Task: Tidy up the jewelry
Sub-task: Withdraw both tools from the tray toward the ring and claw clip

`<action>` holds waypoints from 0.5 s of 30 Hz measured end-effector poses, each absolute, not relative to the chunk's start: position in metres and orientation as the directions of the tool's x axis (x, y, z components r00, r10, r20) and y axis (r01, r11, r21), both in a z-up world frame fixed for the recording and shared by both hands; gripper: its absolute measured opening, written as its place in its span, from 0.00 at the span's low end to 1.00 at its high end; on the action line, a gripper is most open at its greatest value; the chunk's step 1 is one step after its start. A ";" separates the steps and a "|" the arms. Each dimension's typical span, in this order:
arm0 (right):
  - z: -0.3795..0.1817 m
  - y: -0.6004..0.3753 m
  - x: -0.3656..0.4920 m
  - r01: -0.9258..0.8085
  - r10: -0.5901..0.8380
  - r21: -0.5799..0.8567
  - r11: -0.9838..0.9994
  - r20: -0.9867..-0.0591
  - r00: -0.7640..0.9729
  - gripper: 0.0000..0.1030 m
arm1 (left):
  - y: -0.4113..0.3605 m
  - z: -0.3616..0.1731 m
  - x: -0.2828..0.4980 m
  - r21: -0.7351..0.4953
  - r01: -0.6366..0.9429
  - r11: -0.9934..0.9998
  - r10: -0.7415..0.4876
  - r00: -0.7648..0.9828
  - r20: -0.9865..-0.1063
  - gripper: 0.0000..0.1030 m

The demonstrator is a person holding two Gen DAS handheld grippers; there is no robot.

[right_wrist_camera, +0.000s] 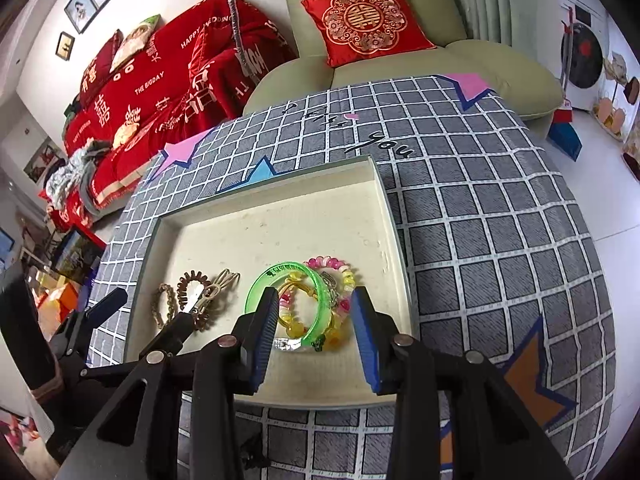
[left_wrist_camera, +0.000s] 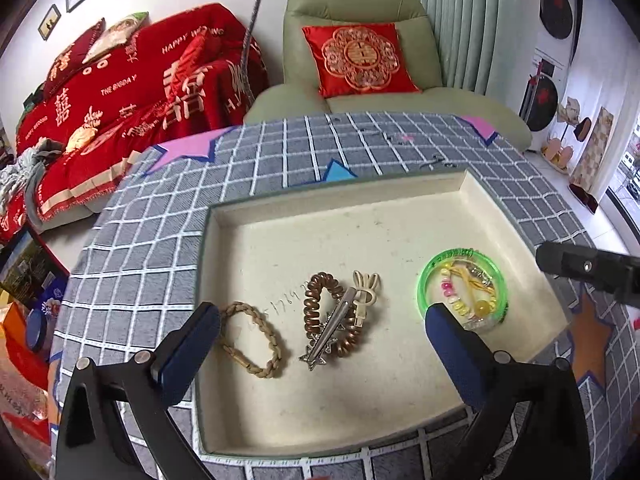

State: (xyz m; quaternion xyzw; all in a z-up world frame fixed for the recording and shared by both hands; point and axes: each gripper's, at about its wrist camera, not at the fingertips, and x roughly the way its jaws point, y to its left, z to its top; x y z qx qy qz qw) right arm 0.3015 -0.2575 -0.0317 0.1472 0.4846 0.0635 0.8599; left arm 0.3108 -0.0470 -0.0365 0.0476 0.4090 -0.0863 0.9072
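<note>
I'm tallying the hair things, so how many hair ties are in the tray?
2 that I can see: a braided tan tie at the tray's left, and a brown coil tie beside it under a silver clip. More may hide in the bracelet pile.

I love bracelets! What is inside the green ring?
Inside the green bangle lie a bead bracelet in pink, white and yellow, a yellow cord and something small and silvery. The bangle's rim and a gripper finger cover parts of them, so I cannot count the pieces.
</note>
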 end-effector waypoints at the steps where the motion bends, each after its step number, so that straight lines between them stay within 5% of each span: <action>1: -0.031 -0.258 0.299 0.034 0.256 0.320 0.947 -0.812 0.524 0.57 | -0.046 -0.034 0.306 0.019 0.199 0.980 -0.119 0.658 -0.743 1.00; 15: -0.031 -0.246 0.236 -0.023 0.335 0.370 0.929 -0.809 0.483 0.62 | -0.015 -0.030 0.215 -0.034 0.290 0.956 -0.215 0.620 -0.754 1.00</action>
